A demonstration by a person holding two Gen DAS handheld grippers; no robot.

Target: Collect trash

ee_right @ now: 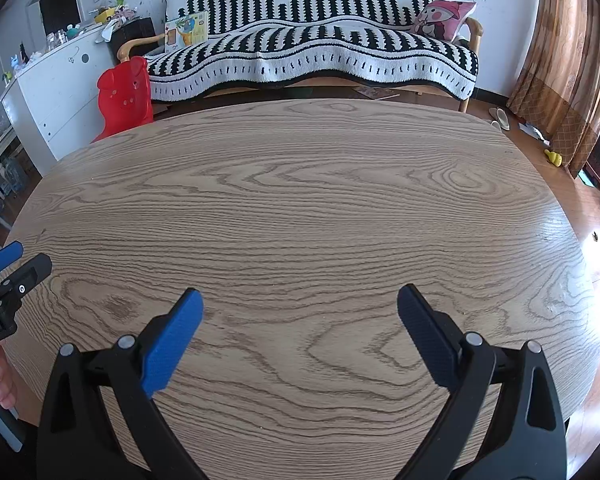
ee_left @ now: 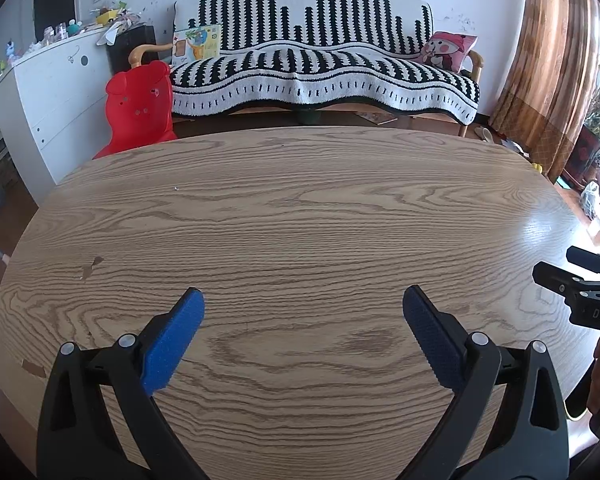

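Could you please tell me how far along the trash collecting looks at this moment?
Done: no trash shows on the wooden table. In hand: nothing; the left gripper and right gripper both hover open above it. Left: hard to say; no bin or collected trash is visible.

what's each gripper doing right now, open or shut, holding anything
left gripper: open, holding nothing, above the wooden table.
right gripper: open, holding nothing, above the same table.
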